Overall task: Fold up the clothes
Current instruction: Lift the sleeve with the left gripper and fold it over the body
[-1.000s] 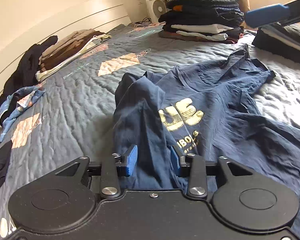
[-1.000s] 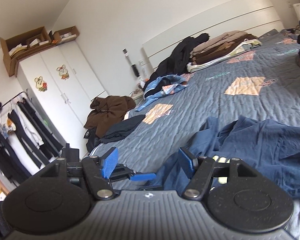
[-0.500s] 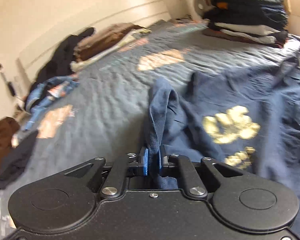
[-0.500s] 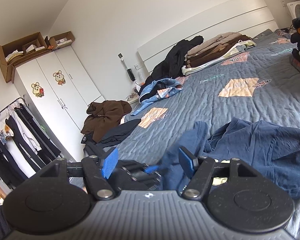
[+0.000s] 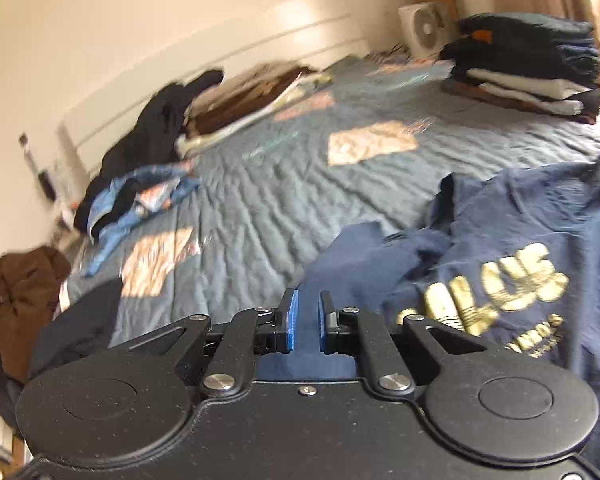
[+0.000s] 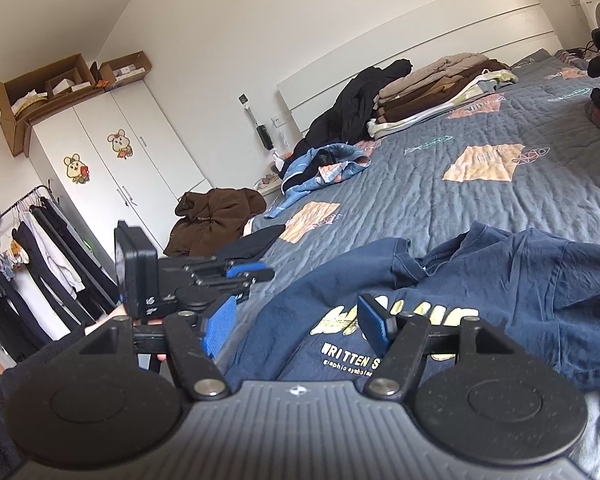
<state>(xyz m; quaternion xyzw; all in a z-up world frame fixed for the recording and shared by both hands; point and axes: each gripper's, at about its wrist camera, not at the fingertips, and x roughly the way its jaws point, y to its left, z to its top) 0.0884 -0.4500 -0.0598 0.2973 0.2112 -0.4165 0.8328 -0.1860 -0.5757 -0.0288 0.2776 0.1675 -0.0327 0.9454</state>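
Note:
A navy T-shirt [image 5: 500, 232] with gold print lies crumpled on the grey-blue quilt [image 5: 268, 200]. My left gripper [image 5: 305, 320] is shut on a fold of the shirt's left edge, and navy cloth fills the narrow gap between its blue pads. The right wrist view shows the same T-shirt [image 6: 532, 280] print side up, with the left gripper [image 6: 256, 274] at its left edge, held by a hand in a dark sleeve. My right gripper [image 6: 296, 330] hovers open over the near part of the shirt, with nothing pinched between its pads.
A stack of folded clothes [image 5: 528, 64] stands at the far right of the bed, beside a fan [image 5: 424, 28]. Folded brown clothes [image 6: 436, 84], a black garment and a blue garment [image 6: 320, 164] lie near the headboard. A brown garment [image 6: 216, 216], wardrobe [image 6: 112, 160] and clothes rack [image 6: 32, 260] are left of the bed.
My left gripper went from open to shut on the shirt's edge and drew it leftward, spreading the printed front. The right gripper stayed open and now sits over the shirt.

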